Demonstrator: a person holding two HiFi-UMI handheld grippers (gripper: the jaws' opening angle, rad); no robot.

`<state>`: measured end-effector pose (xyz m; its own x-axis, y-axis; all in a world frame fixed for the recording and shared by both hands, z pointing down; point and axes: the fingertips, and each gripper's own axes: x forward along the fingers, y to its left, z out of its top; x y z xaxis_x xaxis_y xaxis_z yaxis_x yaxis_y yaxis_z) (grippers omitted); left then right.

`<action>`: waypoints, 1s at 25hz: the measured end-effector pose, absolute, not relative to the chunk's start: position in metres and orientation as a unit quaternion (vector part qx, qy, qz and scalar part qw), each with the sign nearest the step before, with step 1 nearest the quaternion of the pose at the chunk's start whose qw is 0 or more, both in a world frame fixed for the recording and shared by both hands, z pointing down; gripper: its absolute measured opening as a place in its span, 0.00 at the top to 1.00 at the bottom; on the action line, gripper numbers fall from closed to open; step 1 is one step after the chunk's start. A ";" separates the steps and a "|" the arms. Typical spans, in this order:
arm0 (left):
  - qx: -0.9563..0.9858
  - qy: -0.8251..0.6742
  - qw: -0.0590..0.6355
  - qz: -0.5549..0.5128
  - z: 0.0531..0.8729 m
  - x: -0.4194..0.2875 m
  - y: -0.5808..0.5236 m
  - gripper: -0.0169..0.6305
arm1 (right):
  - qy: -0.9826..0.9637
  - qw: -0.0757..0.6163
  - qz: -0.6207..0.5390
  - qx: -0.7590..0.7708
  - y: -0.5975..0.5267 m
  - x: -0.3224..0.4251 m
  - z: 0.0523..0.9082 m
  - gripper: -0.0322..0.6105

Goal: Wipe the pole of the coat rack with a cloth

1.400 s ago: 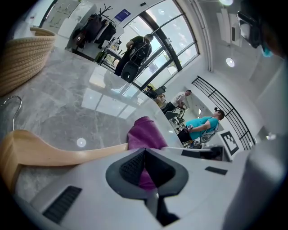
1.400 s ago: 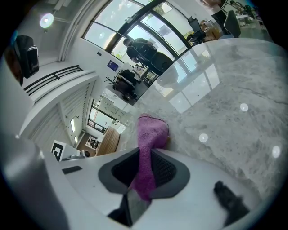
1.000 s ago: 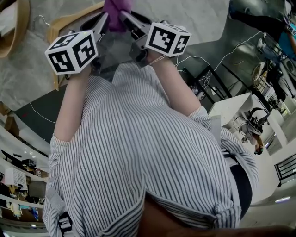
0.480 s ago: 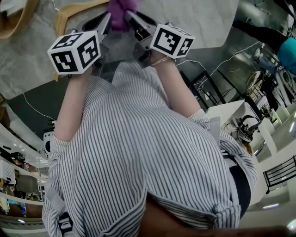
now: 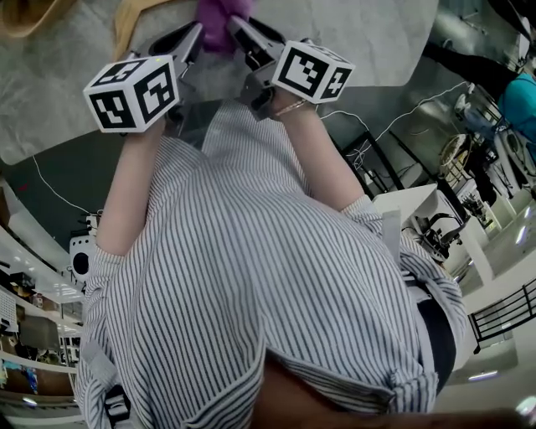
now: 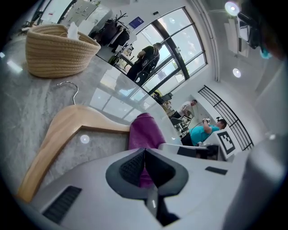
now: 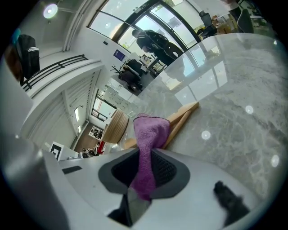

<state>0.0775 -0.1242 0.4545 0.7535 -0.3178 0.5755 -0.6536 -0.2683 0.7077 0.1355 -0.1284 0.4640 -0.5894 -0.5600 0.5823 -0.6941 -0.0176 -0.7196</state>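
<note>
Head view, purple cloth (image 5: 219,18): seen at the top edge, bunched between the 2 grippers and held above a grey marble tabletop (image 5: 368,42).
Head view, left gripper (image 5: 194,33): raised in front of a striped shirt (image 5: 251,276), its tip meeting the cloth from the left.
Head view, right gripper (image 5: 237,27): its tip is set against the cloth from the right, close beside the left gripper.
Head view, wooden hanger (image 5: 134,12): 1 pale arm is seen on the tabletop, beyond the left gripper.

Left gripper view, jaws: the pads are pressed together, with a strip of the cloth pinched between them.
Left gripper view, cloth: a soft, deep purple fold rises past the jaws.
Left gripper view, surroundings: the hanger lies flat on the tabletop, with a woven basket (image 6: 58,49) standing further back.

Right gripper view, jaws: clamped onto the cloth, which fills the gap between the pads.
Right gripper view, cloth: a fuzzy, terry-like nap and a stitched hem are shown; 1 end hangs down behind the pads.
Right gripper view, surroundings: the hanger and basket are partly hidden behind the cloth.
</note>
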 end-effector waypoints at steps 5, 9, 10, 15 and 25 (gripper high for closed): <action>0.779 -0.312 0.520 0.162 0.456 0.060 -0.110 0.95 | -0.702 0.063 0.552 0.445 -0.116 0.116 0.466 0.83; 0.778 -0.315 0.520 0.159 0.456 0.046 -0.102 0.95 | -0.706 0.067 0.549 0.442 -0.110 0.102 0.465 0.83; 0.777 -0.316 0.520 0.158 0.455 0.042 -0.100 0.95 | -0.707 0.067 0.549 0.442 -0.109 0.099 0.464 0.83; 0.773 -0.322 0.523 0.159 0.459 0.024 -0.086 0.95 | -0.710 0.071 0.550 0.435 -0.095 0.080 0.467 0.83; 0.769 -0.334 0.521 0.157 0.461 -0.012 -0.065 0.95 | -0.719 0.076 0.548 0.421 -0.074 0.041 0.471 0.83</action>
